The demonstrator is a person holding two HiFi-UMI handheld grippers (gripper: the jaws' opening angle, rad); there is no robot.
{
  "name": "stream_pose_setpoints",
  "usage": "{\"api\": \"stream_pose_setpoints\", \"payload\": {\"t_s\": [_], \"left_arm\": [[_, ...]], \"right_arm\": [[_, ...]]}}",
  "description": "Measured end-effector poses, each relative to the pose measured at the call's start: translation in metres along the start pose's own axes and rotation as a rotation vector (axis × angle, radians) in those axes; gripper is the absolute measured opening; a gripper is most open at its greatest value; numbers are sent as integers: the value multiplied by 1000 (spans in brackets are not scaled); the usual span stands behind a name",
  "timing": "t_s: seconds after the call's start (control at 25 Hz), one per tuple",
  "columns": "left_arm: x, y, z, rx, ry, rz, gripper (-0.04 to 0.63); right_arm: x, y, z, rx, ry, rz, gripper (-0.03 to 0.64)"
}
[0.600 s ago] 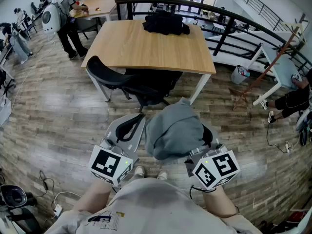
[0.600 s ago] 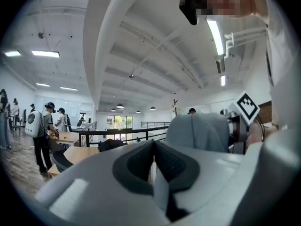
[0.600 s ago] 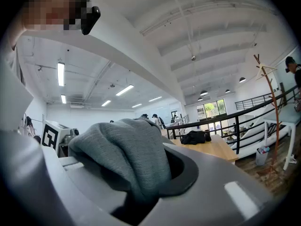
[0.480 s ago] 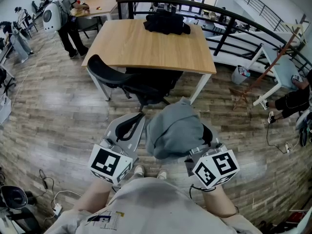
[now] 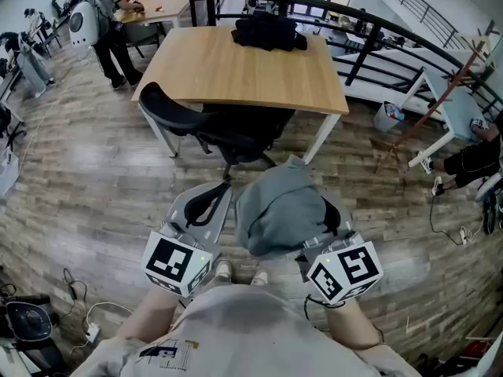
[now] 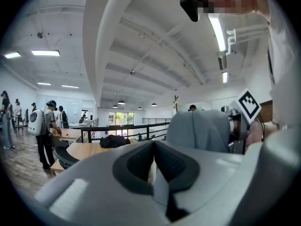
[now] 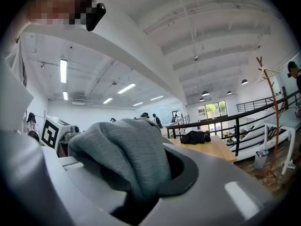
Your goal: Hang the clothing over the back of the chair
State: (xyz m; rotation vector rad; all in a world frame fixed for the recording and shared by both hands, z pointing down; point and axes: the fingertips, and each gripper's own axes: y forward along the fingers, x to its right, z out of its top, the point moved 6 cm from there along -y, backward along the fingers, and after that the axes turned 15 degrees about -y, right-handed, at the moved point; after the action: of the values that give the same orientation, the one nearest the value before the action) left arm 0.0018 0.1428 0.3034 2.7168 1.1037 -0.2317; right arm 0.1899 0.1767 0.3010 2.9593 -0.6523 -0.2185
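Compared with 0.6 s earlier, the head view has shifted slightly: the black office chair (image 5: 206,126) and the wooden table (image 5: 236,73) sit a little higher in the picture, while both grippers and the load keep the same arrangement. The left gripper (image 6: 153,147) has its 2 pads closed together with nothing between them. Just right of it, the grey garment (image 5: 279,214) bulges as a bundle, apart from the chair back and not yet draped on it. The right gripper (image 7: 157,180) is clamped on that garment, with knit fabric filling the gap between its jaws. A dark clothing pile (image 5: 269,34) lies at the far table edge. Each gripper cube carries a black-and-white square marker; the print on the wearer's shirt (image 5: 169,352) is too small to read.
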Motion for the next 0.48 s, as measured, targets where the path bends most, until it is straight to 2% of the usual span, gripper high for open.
{"api": "stream_pose_setpoints", "payload": {"t_s": [0.48], "left_arm": [[30, 4, -16, -15, -8, 24, 0]], "right_arm": [[12, -28, -6, 40, -17, 53, 86]]}}
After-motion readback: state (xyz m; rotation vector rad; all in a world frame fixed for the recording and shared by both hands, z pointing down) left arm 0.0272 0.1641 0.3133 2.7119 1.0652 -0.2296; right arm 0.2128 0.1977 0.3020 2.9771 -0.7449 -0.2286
